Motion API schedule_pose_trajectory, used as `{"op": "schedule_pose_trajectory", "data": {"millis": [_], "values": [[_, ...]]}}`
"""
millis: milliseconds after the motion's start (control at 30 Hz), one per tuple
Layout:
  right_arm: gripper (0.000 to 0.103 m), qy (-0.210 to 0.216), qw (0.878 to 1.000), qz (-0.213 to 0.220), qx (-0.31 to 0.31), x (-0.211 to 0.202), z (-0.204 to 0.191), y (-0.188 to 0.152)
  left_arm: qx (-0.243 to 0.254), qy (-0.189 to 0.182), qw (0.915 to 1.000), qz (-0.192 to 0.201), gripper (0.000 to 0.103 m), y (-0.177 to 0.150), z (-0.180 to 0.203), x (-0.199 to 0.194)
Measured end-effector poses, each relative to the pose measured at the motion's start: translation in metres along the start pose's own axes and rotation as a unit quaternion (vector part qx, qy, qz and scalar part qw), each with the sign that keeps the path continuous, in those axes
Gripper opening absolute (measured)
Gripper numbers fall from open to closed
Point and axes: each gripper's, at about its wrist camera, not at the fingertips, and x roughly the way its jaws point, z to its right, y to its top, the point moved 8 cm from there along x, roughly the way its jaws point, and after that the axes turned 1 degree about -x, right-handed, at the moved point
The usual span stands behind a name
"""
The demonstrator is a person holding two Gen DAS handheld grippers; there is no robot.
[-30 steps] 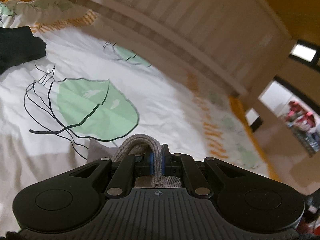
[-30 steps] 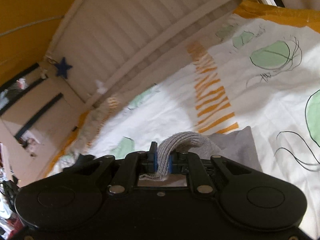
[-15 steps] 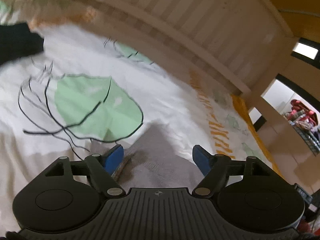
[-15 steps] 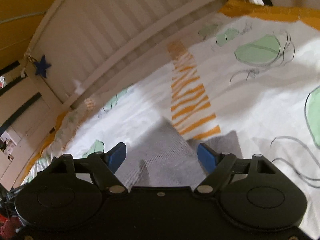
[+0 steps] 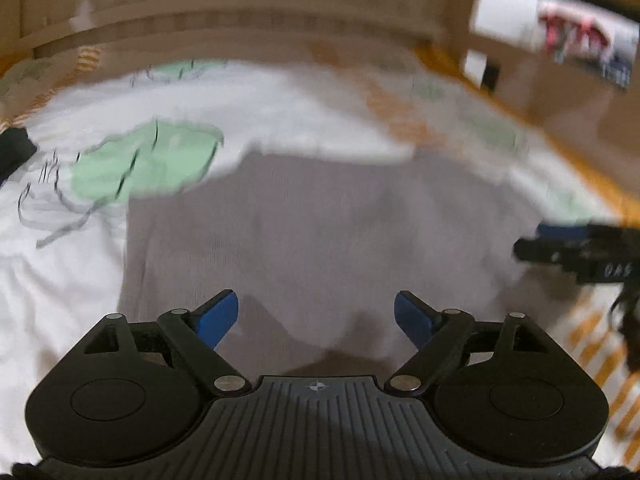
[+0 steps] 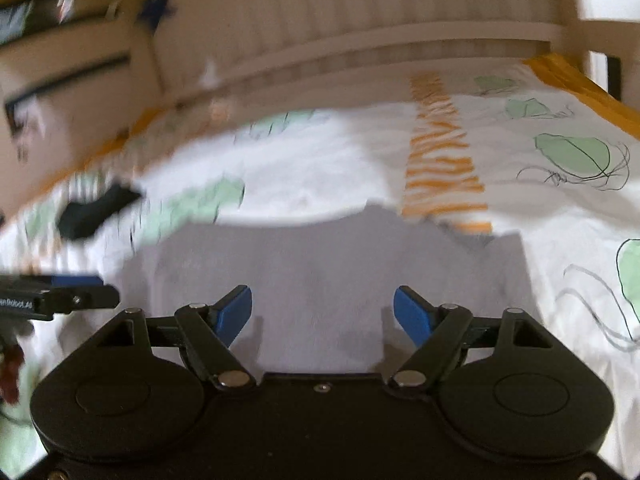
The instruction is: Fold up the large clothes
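On the bed, a grey knit garment (image 5: pixel 320 232) is laid flat over a white duvet cover (image 6: pixel 328 168) printed with green leaves and orange stripes. A fold seems to have been made already: the cloth is seen as a squarish block with fairly straight edges, though further folds are judged to be left. The left gripper (image 5: pixel 316 316) has just been opened further; its blue pads are spread wide above the cloth, nothing pinched between them. The right gripper (image 6: pixel 322 312) is likewise spread and empty. The fabric appears soft, matte and finely ribbed; both views are blurred. A black garment (image 6: pixel 96 212) is left well apart near a slatted wooden footboard (image 6: pixel 360 12).
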Motion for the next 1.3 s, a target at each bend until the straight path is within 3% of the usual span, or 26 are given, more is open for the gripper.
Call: {"op": "schedule_pose_trajectory", "data": {"millis": [67, 133, 200, 533, 733, 933, 1033, 1133, 1233, 1300], "values": [[0.08, -0.019, 0.999, -0.038, -0.026, 0.005, -0.002, -0.022, 0.003, 0.005, 0.9996, -0.029, 0.085, -0.022, -0.003, 0.006], [0.08, -0.041, 0.995, -0.067, -0.054, 0.008, -0.002, -0.043, 0.007, 0.004, 0.9998, -0.016, 0.086, -0.035, -0.009, 0.001], [0.081, -0.05, 0.994, -0.055, -0.077, 0.003, -0.002, -0.055, 0.004, 0.002, 0.9999, -0.01, 0.086, -0.039, -0.012, -0.003], [0.084, -0.046, 0.997, -0.038, -0.05, -0.003, 0.001, -0.06, -0.006, 0.007, 0.9998, 0.02, 0.091, -0.044, -0.007, -0.004], [0.096, -0.029, 0.998, -0.03, -0.049, -0.003, -0.001, -0.063, -0.009, 0.007, 0.9997, 0.023, 0.092, -0.044, -0.007, -0.006], [0.099, 0.008, 1.0, -0.016, -0.011, -0.019, 0.003, -0.06, -0.046, -0.008, 0.9985, 0.028, 0.092, -0.044, -0.016, -0.029], [0.099, 0.008, 0.999, 0.005, 0.047, -0.039, 0.018, -0.057, -0.109, -0.007, 0.9927, 0.051, 0.092, -0.04, -0.032, -0.048], [0.1, -0.022, 0.993, 0.036, 0.115, -0.061, 0.043, -0.056, -0.191, -0.007, 0.9797, 0.061, 0.092, -0.042, -0.052, -0.058], [0.1, -0.013, 0.983, 0.036, 0.178, -0.066, 0.061, -0.061, -0.26, -0.018, 0.9649, 0.032, 0.092, -0.053, -0.071, -0.047], [0.101, -0.03, 0.981, 0.025, 0.192, -0.061, 0.068, -0.065, -0.281, -0.019, 0.9592, 0.021, 0.092, -0.057, -0.076, -0.039]]}}
